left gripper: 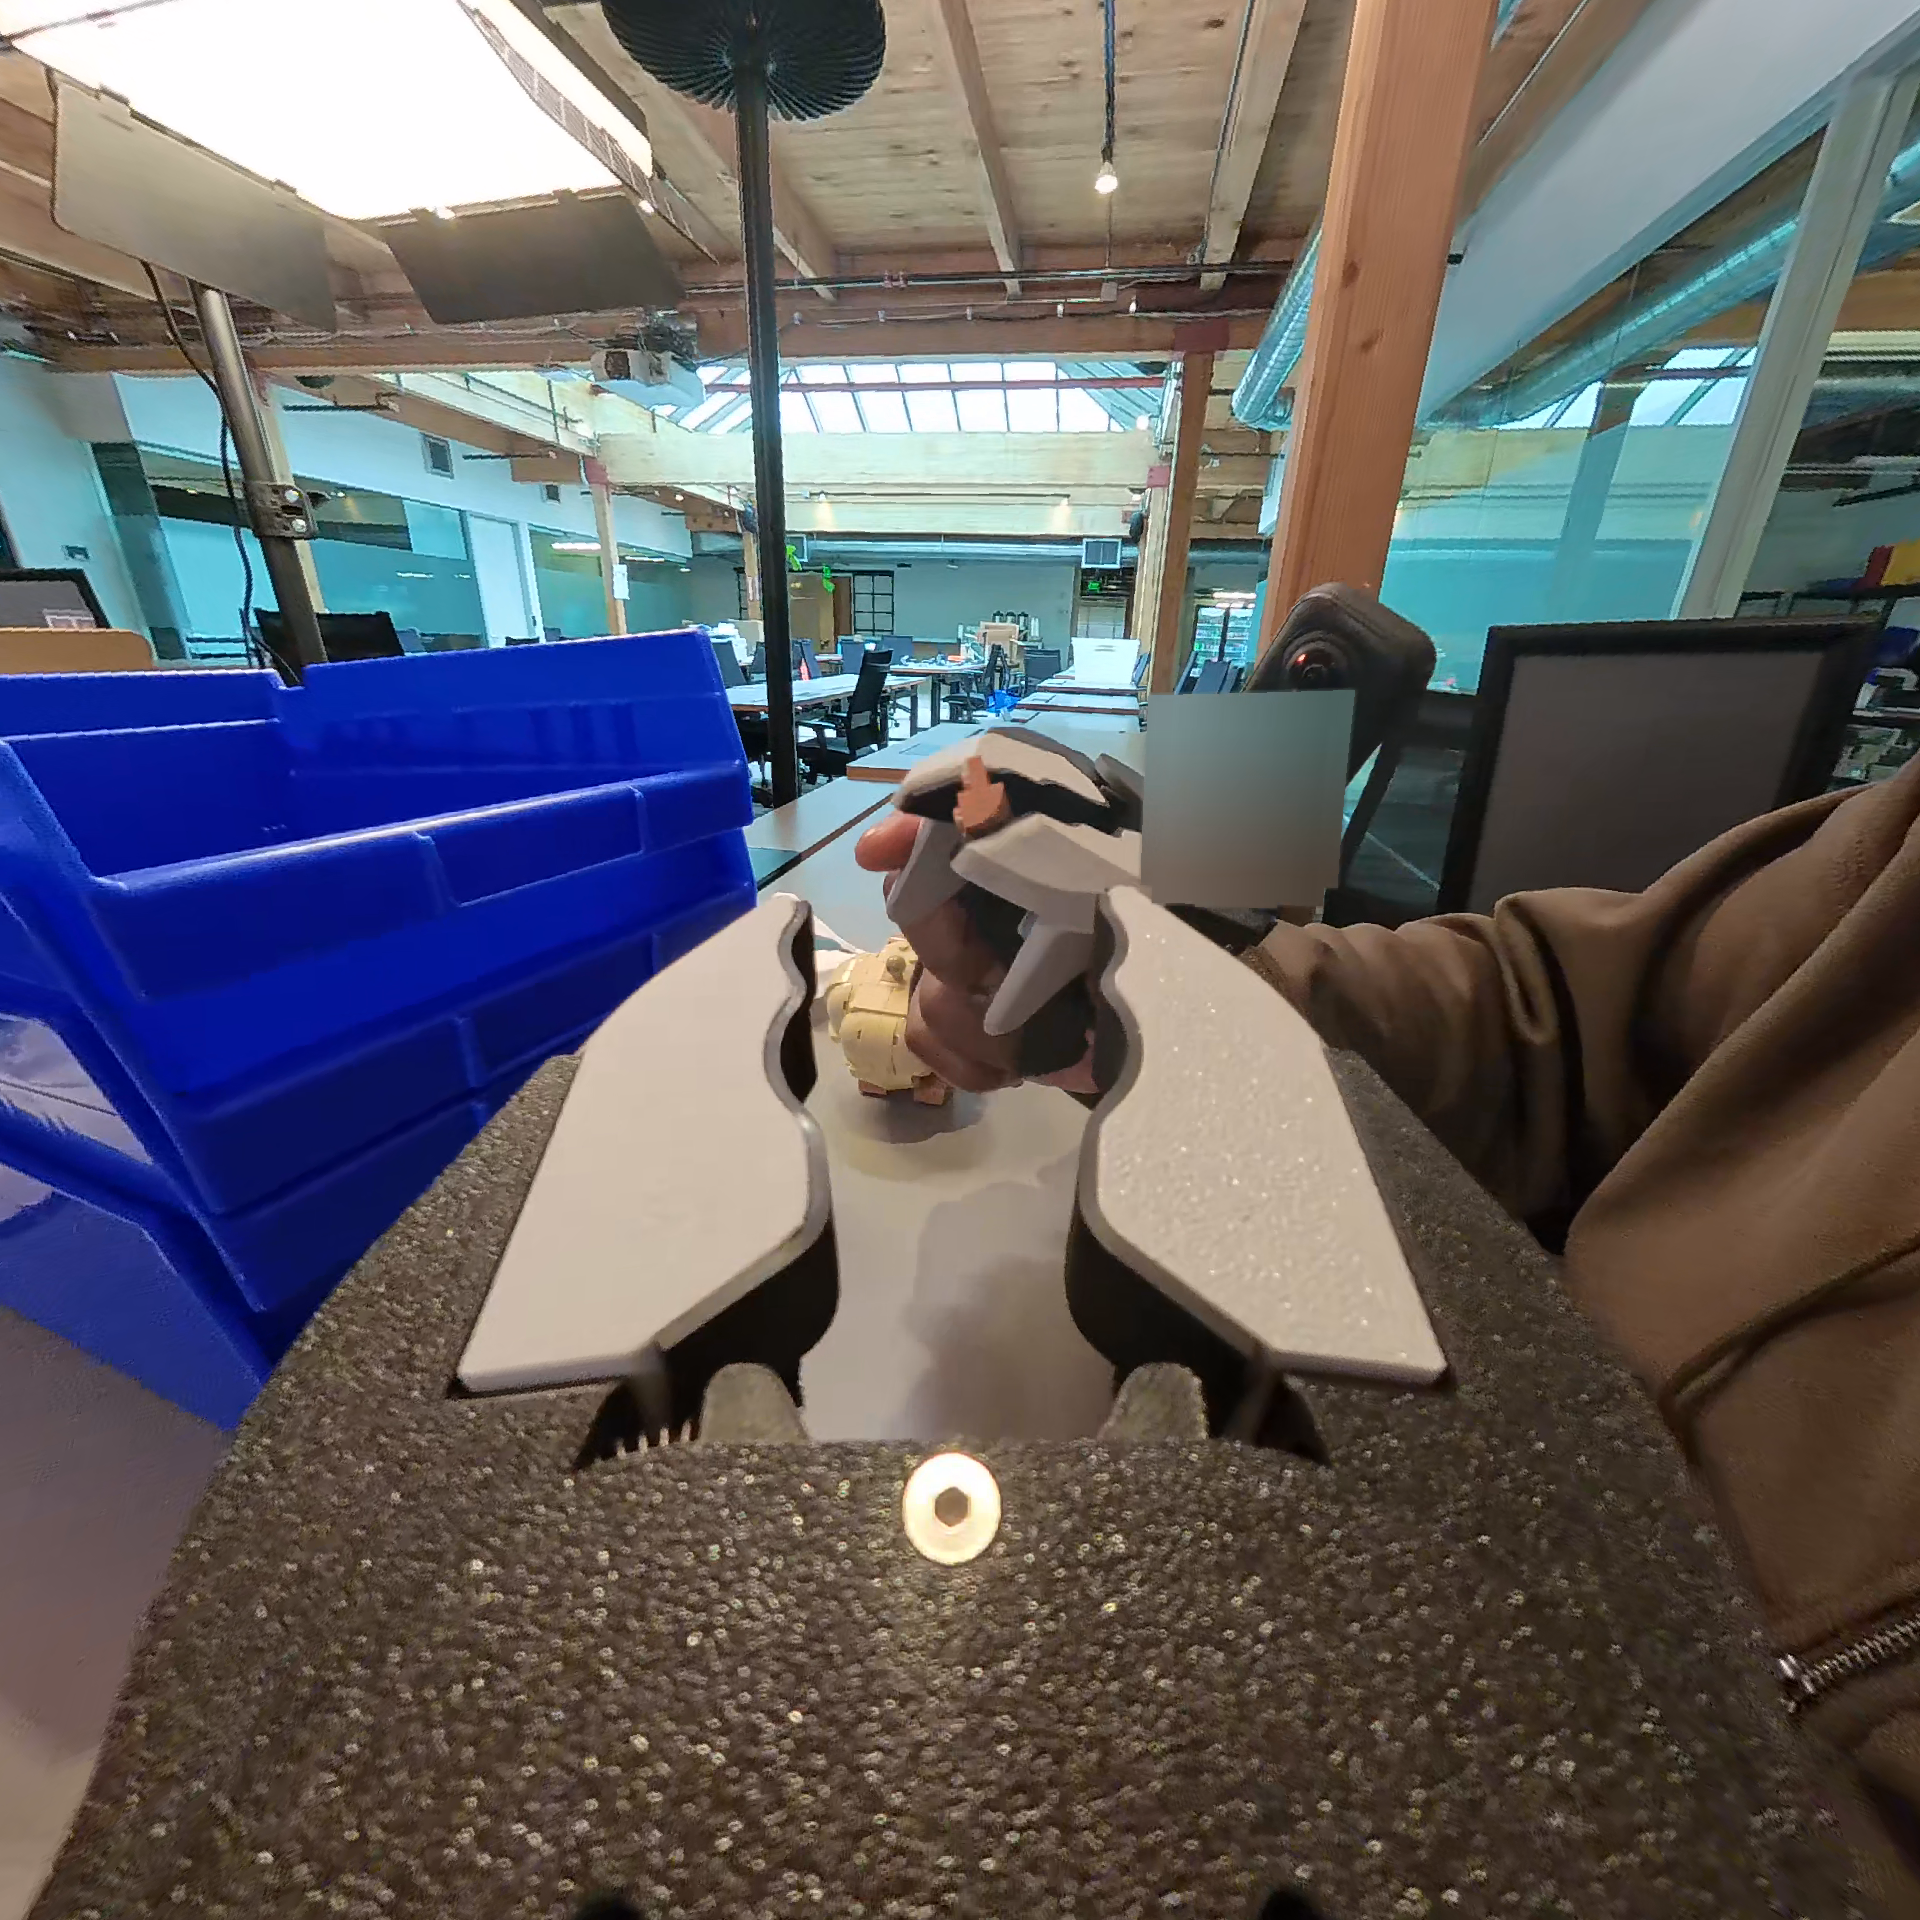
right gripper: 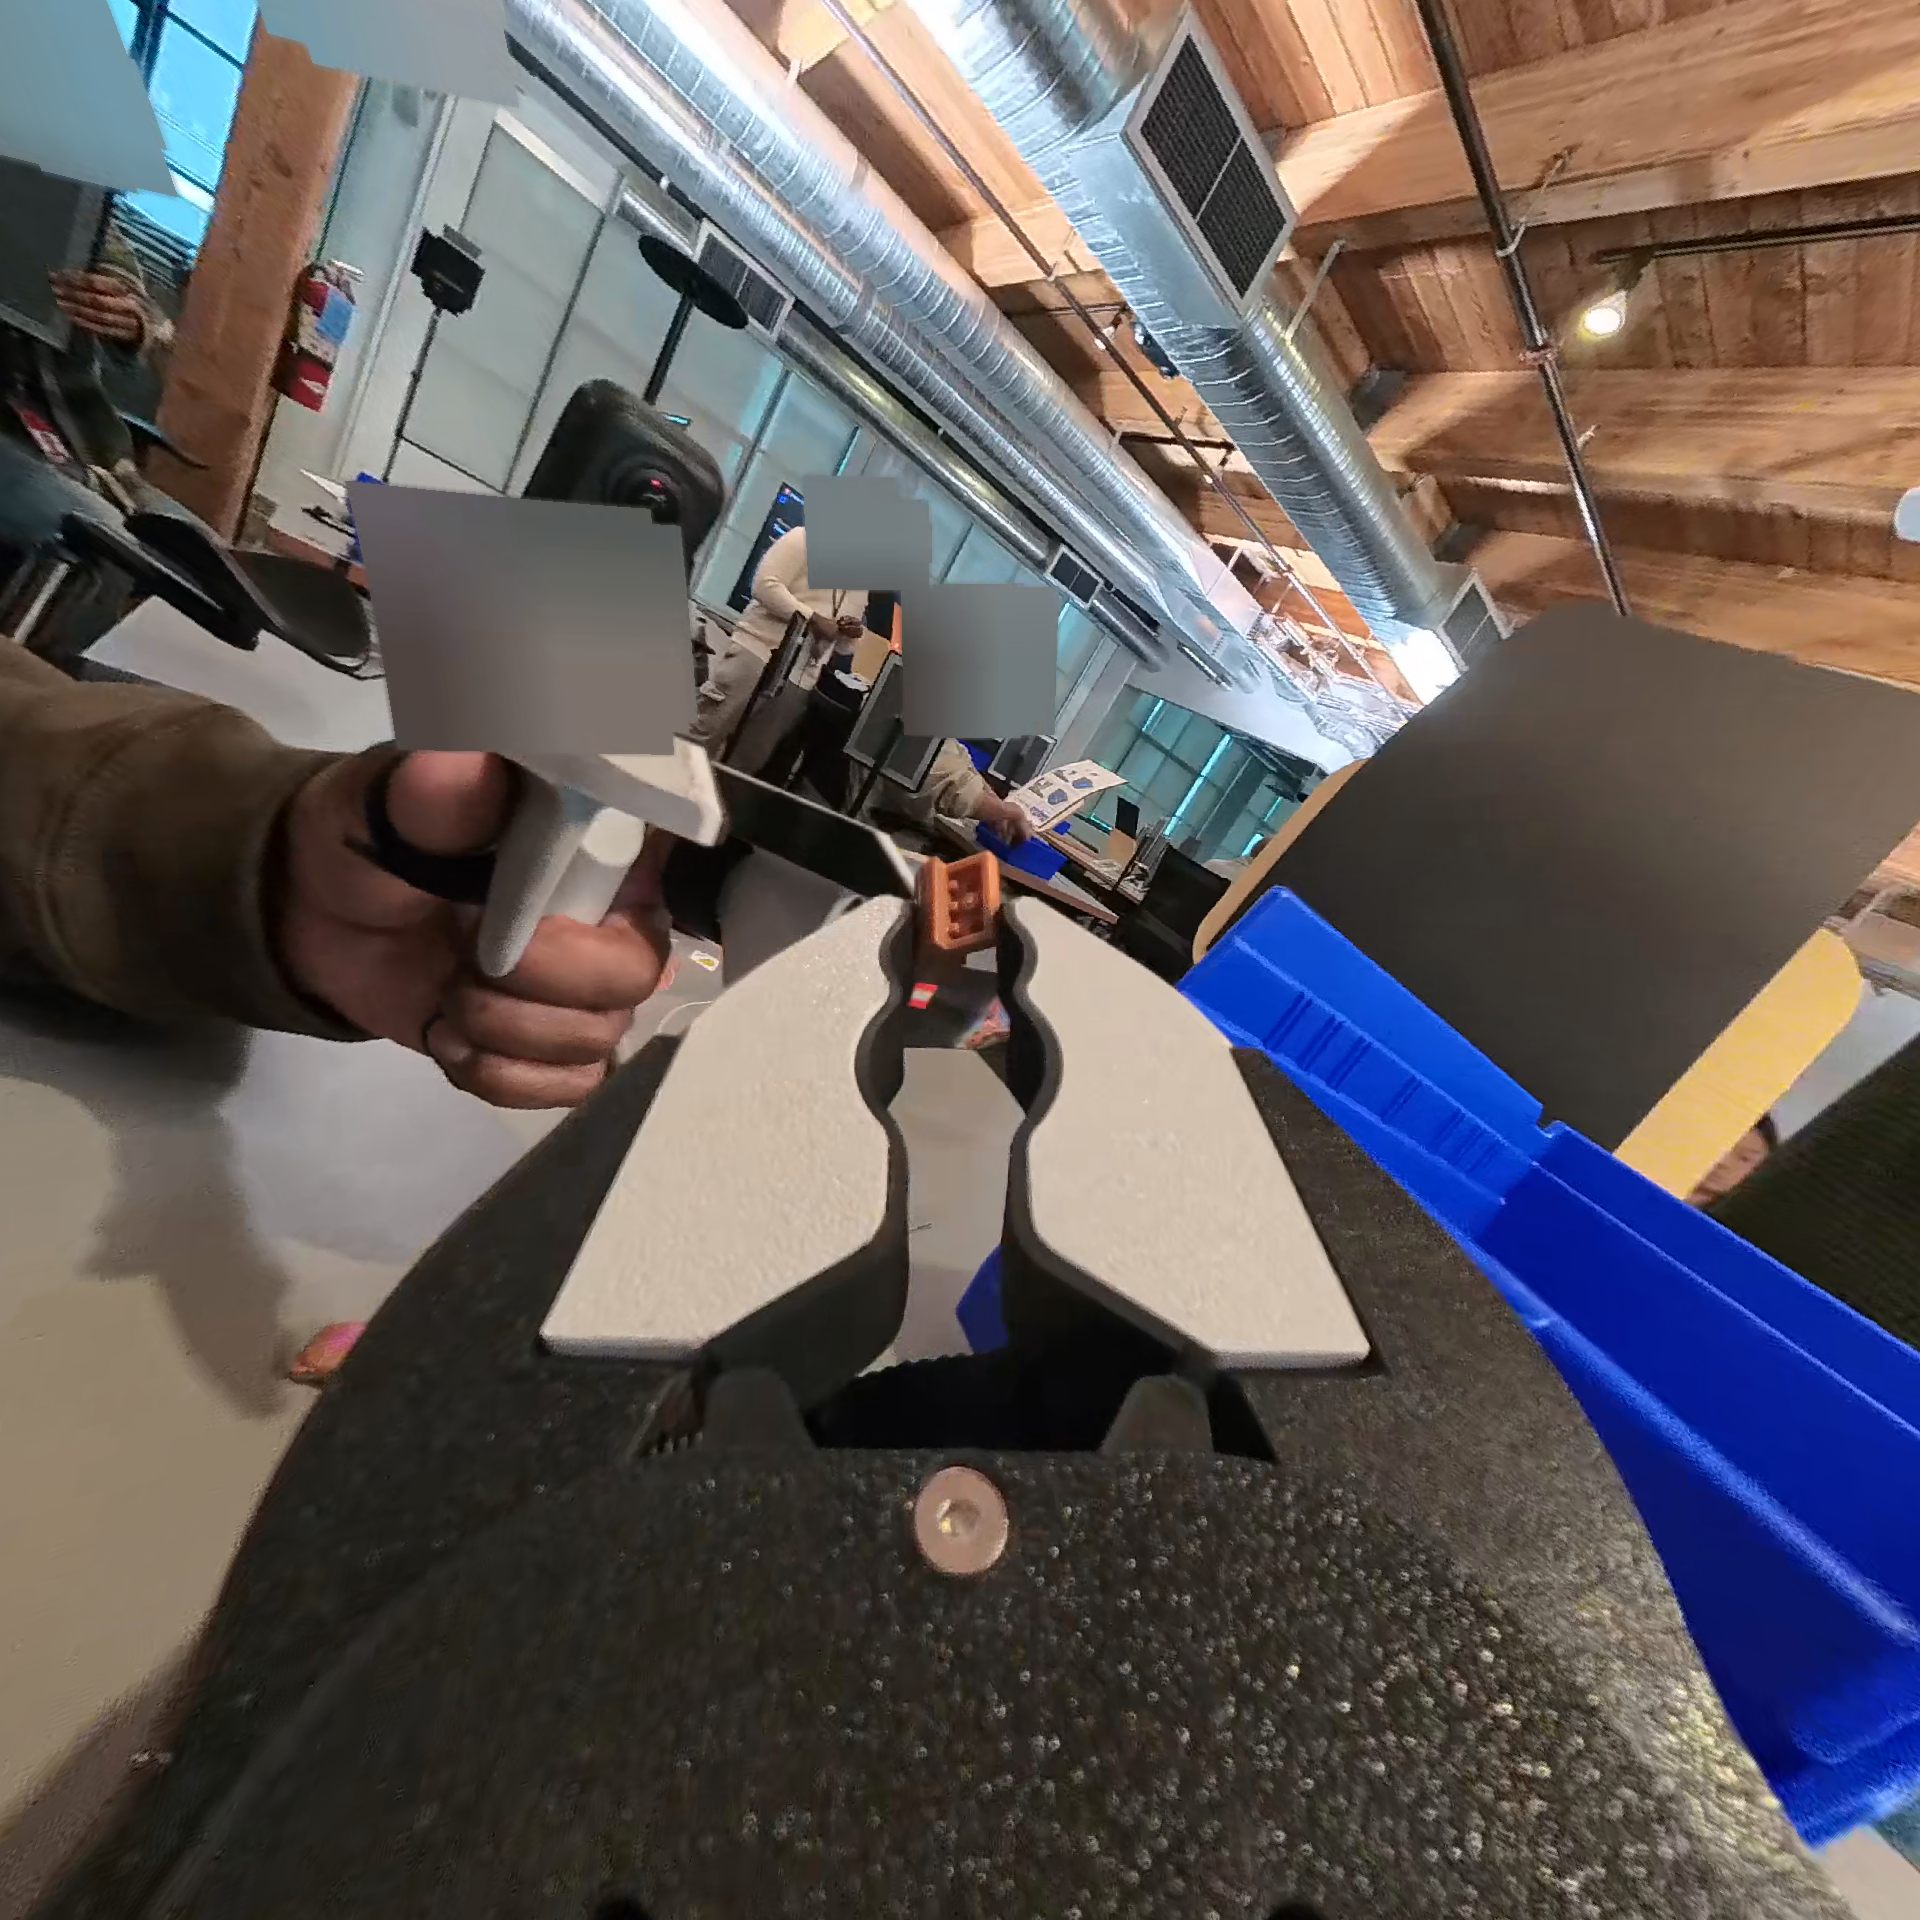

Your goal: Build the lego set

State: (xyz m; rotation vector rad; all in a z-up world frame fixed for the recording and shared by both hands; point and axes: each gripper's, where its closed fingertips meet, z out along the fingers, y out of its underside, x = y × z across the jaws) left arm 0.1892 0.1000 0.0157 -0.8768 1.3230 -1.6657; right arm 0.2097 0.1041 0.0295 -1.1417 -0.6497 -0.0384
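Note:
In the left wrist view, my left gripper (left gripper: 956,930) is open and empty, low over the grey table (left gripper: 940,1268). Just past its tips a tan lego model (left gripper: 873,1013) with small brown feet stands on the table. Above and behind the model, a hand holds my right gripper (left gripper: 982,805), which pinches a small orange-brown brick (left gripper: 977,795). In the right wrist view, my right gripper (right gripper: 956,920) is shut on that orange brick (right gripper: 961,899), which sticks up from the fingertips. The model is hidden in this view. The hand on the left gripper's handle (right gripper: 540,894) shows at left.
Stacked blue bins stand close on the left in the left wrist view (left gripper: 364,935) and at the right in the right wrist view (right gripper: 1610,1299). A brown sleeve (left gripper: 1662,1091) fills the right side. A small pink piece (right gripper: 327,1351) lies on the table. A dark monitor (left gripper: 1662,758) stands behind. The grippers are tip to tip, or close to it.

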